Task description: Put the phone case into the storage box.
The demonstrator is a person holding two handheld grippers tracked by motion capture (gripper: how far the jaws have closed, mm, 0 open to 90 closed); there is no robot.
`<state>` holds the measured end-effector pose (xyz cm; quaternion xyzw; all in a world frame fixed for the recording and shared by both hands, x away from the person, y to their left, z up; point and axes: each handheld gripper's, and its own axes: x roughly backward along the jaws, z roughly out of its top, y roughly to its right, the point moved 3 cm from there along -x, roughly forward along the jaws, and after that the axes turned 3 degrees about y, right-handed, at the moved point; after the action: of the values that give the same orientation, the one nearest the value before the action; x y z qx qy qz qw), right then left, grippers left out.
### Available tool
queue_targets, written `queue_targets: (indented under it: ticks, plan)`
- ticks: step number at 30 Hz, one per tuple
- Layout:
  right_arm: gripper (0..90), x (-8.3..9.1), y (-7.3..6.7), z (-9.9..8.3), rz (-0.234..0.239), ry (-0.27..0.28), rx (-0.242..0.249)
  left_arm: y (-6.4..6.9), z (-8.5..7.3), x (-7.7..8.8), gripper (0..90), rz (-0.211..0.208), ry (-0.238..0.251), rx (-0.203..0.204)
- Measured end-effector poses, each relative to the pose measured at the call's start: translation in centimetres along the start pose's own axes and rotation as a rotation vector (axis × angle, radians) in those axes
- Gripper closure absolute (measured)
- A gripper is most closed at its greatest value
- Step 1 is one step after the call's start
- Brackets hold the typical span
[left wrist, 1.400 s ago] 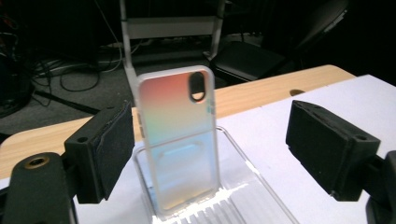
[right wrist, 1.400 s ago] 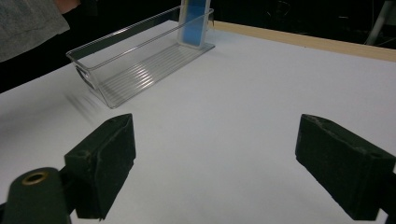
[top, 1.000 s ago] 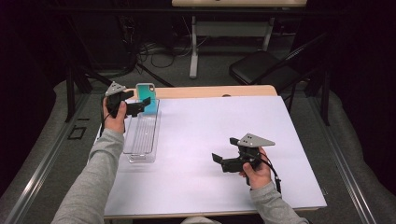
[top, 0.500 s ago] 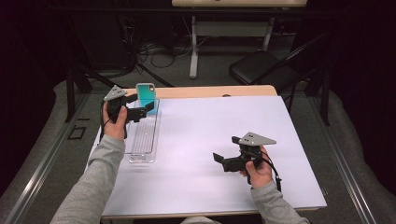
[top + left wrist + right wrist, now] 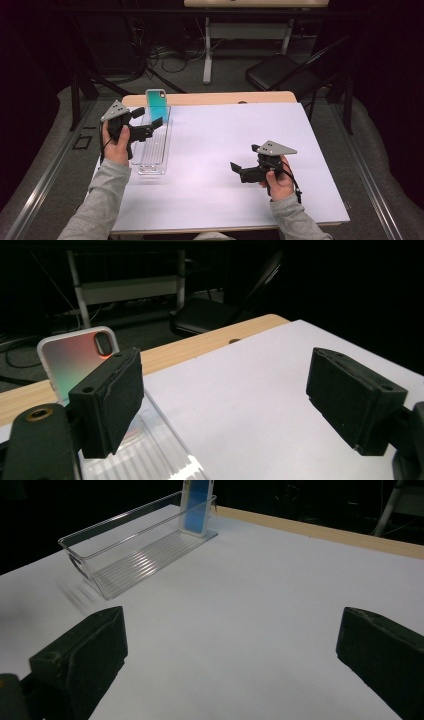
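Found the teal phone case (image 5: 156, 104) standing upright on its short edge at the far end of the clear tray (image 5: 148, 159), leaning on the tray's far wall. Found the tray itself on the left side of the white surface (image 5: 225, 130), long axis running near to far.

Noted the left tool (image 5: 147, 117) hovering over the far half of the tray, just near of the case, jaws spread wide with nothing between them. In the left gripper view, saw the case (image 5: 70, 357) beyond the left jaw, camera cut-out at the top, not touched by either pad.

Noted the right tool (image 5: 245, 159) at the near right of the surface, well apart from the tray, jaws likewise wide and empty.

Judged the case light, thin and fairly stiff, with a glossy back likely to slip between hard pads. Judged it easy to tip, being propped only by the tray wall. Reckoned the best hold to be across the two flat faces near the top edge, above the tray rim, with a gentle squeeze. Could not tell whether a phone sat inside.
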<state>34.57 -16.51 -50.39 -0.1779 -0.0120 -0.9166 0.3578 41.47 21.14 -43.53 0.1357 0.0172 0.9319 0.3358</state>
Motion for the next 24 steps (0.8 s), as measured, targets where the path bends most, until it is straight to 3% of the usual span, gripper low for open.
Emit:
queue_targets:
  ticks: [8, 24]
  plan:
    - [0.0, 0.4, -0.1, 0.0, -0.011, -0.006, 0.019, 1.2, -0.7, 1.1, 15.6, 0.006, -0.019, -0.051]
    - [0.0, 1.4, 0.0, 0.3, -0.017, 0.001, 0.033, 2.8, -3.4, 3.8, 15.6, -0.008, 0.007, -0.005]
